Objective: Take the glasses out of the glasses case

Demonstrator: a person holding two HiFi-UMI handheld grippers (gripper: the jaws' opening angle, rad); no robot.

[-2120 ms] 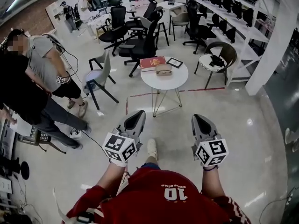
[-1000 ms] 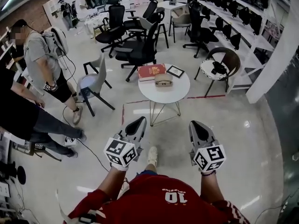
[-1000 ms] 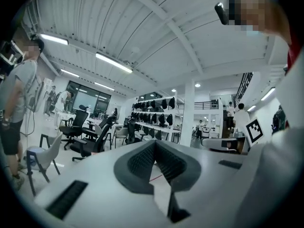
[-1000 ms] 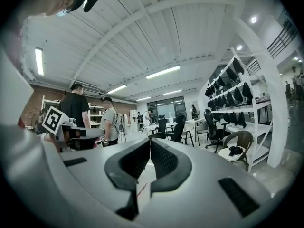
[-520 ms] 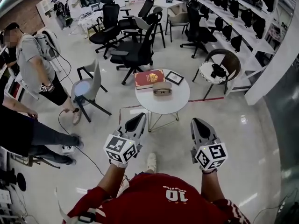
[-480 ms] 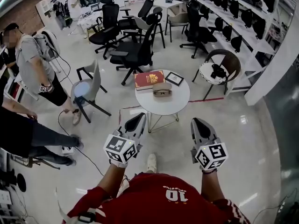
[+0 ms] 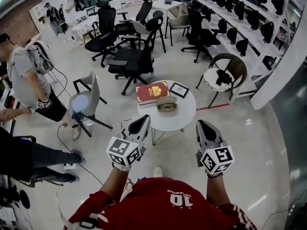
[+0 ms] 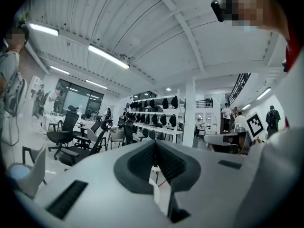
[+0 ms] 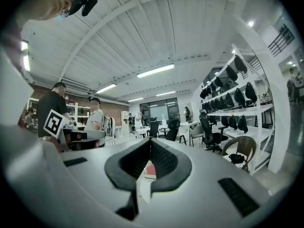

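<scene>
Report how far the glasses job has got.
Done: nothing that shows. The glasses case lies on the round table beside the red book, with neither gripper on it; whether it is open is too small to tell. In hand: nothing. The left gripper and right gripper are both shut, empty and short of the table. Left: the whole job, from reaching the case onward.

Round white table — red book, black chairs

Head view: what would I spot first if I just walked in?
The left gripper and right gripper, jaws together and empty, fill the lower middle. Just beyond them stands a round white table with a red book, a tan glasses case and a small frame.
</scene>
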